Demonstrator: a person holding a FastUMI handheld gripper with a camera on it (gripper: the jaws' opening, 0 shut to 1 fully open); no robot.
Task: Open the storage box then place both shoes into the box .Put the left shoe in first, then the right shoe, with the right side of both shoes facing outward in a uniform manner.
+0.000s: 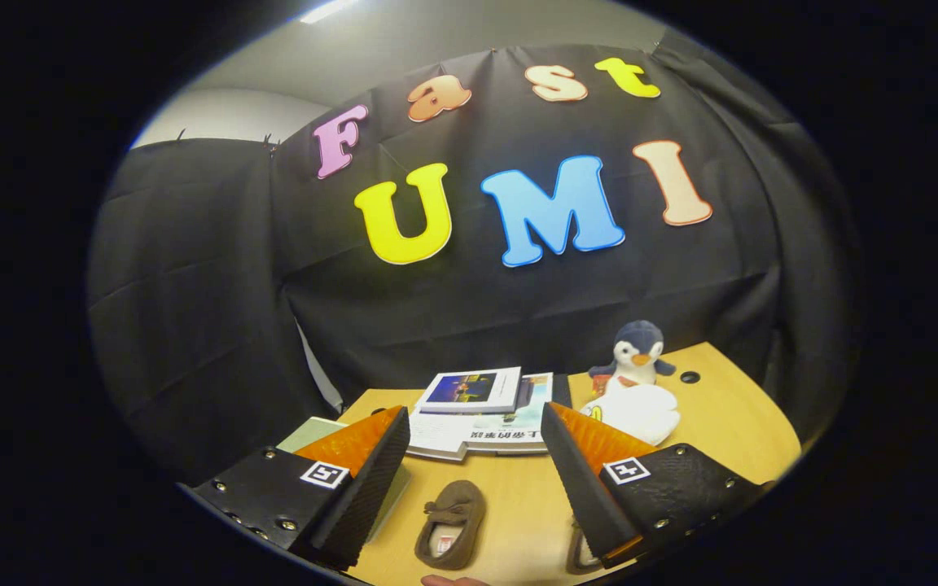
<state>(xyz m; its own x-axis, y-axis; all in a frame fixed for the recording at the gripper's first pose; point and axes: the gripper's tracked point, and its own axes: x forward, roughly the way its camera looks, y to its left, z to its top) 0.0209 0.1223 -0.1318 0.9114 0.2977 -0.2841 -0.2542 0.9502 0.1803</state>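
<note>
- While you hold it above the wooden table (729, 423), your gripper (469, 480) is wide open with nothing in it.
- A stack of books (481, 411) lies beyond the fingers.
- A toy penguin (636, 354) sits beside the books.
- One brown shoe (451, 523) lies between the fingers.
- The other shoe (579, 557) peeks out by the right finger.

Two brown shoes (451, 522) (579, 555) near table (729, 415) front; behind them, two stacked books (473, 389) (477, 435), one penguin toy (636, 352).

Gripper (473, 488) fingers wide apart, holding nothing.
</note>
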